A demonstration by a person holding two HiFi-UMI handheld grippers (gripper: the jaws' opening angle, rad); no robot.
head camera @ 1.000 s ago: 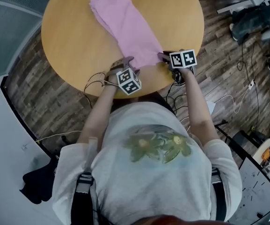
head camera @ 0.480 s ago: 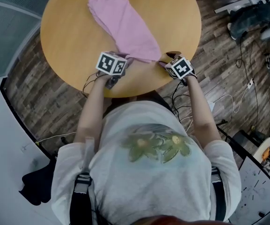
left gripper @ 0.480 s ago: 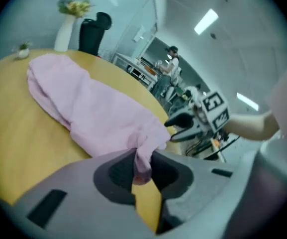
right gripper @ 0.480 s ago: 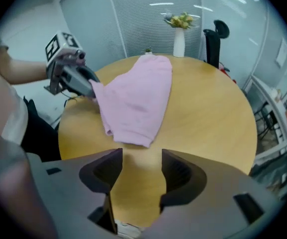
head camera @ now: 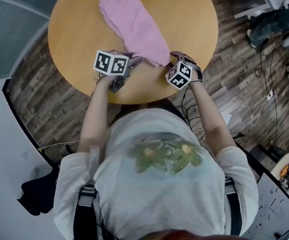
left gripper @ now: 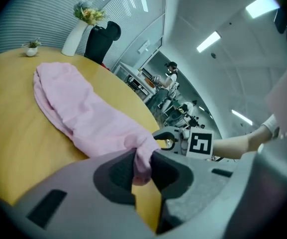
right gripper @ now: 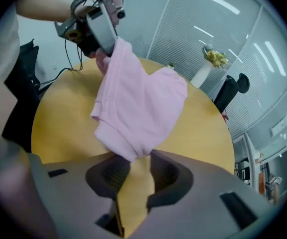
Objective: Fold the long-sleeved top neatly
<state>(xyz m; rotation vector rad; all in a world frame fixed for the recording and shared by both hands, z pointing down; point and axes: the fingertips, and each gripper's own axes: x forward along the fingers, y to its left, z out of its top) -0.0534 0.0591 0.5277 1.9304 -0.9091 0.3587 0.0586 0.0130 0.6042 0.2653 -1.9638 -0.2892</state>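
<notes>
The pink long-sleeved top point(head camera: 134, 24) lies as a long folded strip on the round wooden table point(head camera: 74, 29). My left gripper point(head camera: 133, 61) is at the strip's near left corner. In the left gripper view it point(left gripper: 142, 163) is shut on a bunched pink corner, having closed there within the last second, and holds it off the table. My right gripper point(head camera: 172, 58) is at the near right corner. Its jaws point(right gripper: 136, 166) have just been closing but stand apart, with the hem point(right gripper: 128, 151) between their tips. The left gripper point(right gripper: 108, 44) shows in the right gripper view.
The table's near edge point(head camera: 139, 100) runs just behind both grippers. A white vase with flowers point(left gripper: 76, 31) and a small potted plant point(left gripper: 31, 49) stand at the far side. Cables and a dark bag point(head camera: 269, 21) lie on the wooden floor to the right.
The left gripper went from open at the table edge to shut on the top's near corner, rolled and rose with it. The right gripper rolled over and stayed at the other corner.
</notes>
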